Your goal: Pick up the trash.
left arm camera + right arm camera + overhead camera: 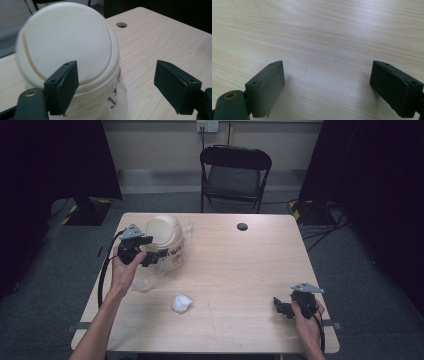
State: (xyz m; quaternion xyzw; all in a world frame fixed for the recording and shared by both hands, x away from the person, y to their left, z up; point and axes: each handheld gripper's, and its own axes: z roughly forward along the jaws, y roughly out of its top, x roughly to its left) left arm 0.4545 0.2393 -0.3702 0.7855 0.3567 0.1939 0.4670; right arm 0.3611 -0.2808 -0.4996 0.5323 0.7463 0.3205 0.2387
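A cream bin [165, 237] with a domed swing lid stands at the table's far left, with a clear plastic bag [150, 277] around its lower part. My left gripper [150, 251] hovers just in front of it, jaws wide apart. In the left gripper view the bin [67, 45] looms close behind the left jaw, and the left gripper [116, 82] is open, with neither pad pressing on anything. A crumpled white wad [181, 303] lies near the table's middle front. My right gripper [280, 307] rests low at the front right and is open over bare wood [327, 85].
The wooden table [240, 270] has a round cable hole [242, 226] near its far edge, which the left gripper view also shows [121, 24]. A black folding chair [235, 175] stands beyond the table. Dark stands and cables flank both sides on the floor.
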